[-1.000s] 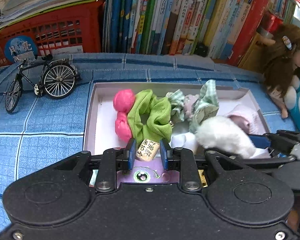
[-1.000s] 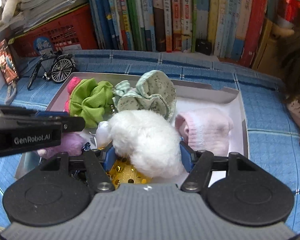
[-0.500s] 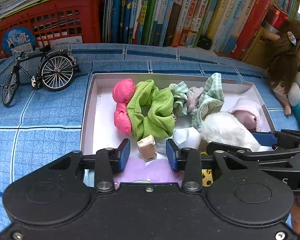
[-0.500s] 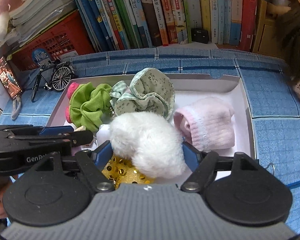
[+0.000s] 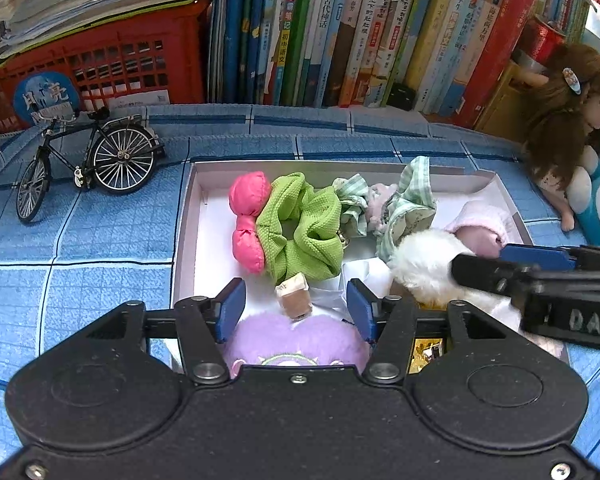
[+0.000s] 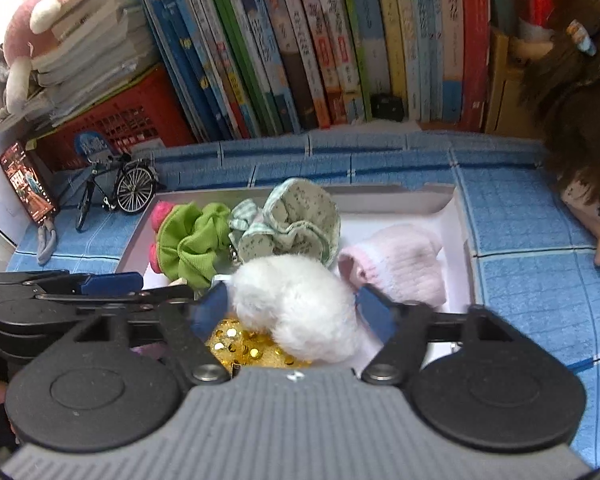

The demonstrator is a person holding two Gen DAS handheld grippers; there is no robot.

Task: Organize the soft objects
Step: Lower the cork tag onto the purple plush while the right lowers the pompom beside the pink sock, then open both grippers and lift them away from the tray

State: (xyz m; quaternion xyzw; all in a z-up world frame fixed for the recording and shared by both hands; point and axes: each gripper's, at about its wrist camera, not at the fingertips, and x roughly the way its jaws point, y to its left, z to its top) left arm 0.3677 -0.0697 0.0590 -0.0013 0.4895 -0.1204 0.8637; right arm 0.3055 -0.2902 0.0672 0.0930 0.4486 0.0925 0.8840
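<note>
A blue checked cloth (image 5: 100,240) fronts a wall of books (image 5: 360,32). In the white box (image 5: 188,216) at centre frame, the left gripper (image 5: 296,304) has just been opening, its jaws apart over a purple plush (image 5: 296,340). The right gripper (image 6: 292,306) has just been closing and clamps the white pom-pom (image 6: 296,304), which half hides a gold sequinned thing (image 6: 240,346).

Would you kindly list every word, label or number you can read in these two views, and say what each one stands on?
"中国古代神话": spine of a blue book on the shelf.
"初中语文": yellow label on a book spine.
"月亮": round blue sign on the red basket.
"DAS": side of the right tongs, cut off by the frame.
Other spines, the small brown tag: too blurred to read.
</note>
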